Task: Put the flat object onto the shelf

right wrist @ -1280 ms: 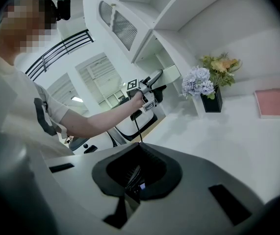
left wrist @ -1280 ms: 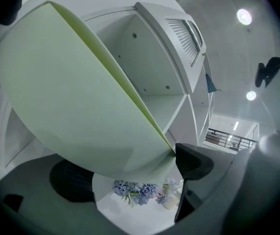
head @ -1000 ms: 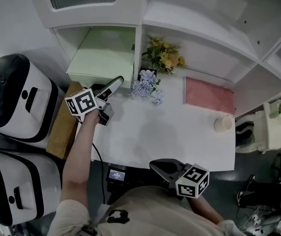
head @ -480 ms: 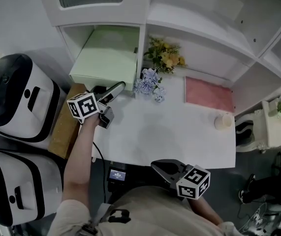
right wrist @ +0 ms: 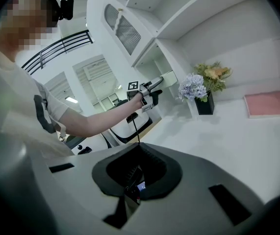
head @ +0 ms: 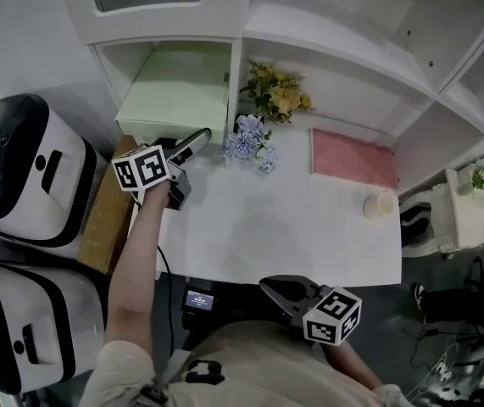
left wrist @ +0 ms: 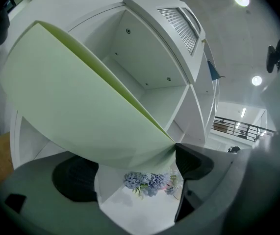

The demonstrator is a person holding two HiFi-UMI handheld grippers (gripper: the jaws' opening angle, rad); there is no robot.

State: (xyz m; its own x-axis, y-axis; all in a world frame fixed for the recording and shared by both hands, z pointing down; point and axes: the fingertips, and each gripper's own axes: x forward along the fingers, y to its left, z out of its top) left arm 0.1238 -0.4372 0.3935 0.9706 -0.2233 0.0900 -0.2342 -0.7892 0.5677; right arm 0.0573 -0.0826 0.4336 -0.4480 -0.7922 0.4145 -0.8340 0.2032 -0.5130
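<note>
White shelving (head: pixel 326 49) stands at the far edge of a white table (head: pixel 284 227). The pale green flat object (head: pixel 178 83) lies in the shelf's lower left compartment, its front edge about level with the opening. The left gripper (head: pixel 199 136) reaches up to that object's near right corner. In the left gripper view the left gripper (left wrist: pixel 137 155) has its jaws spread wide. The flat object (left wrist: pixel 81 102) fills the space above them, and its corner meets the tip of one jaw. Whether the other jaw touches it cannot be told. Blue flowers (left wrist: pixel 147 181) and a patch of table show through the gap (nothing is pinched there).

The right gripper (head: pixel 277 288) hangs low at the table's near edge, close to the person's body. Its jaws are pressed together on nothing (right wrist: pixel 132 187).

On the table, well apart from both grippers, lie a pink mat (head: pixel 353 158) and a small round cup (head: pixel 380 203).
</note>
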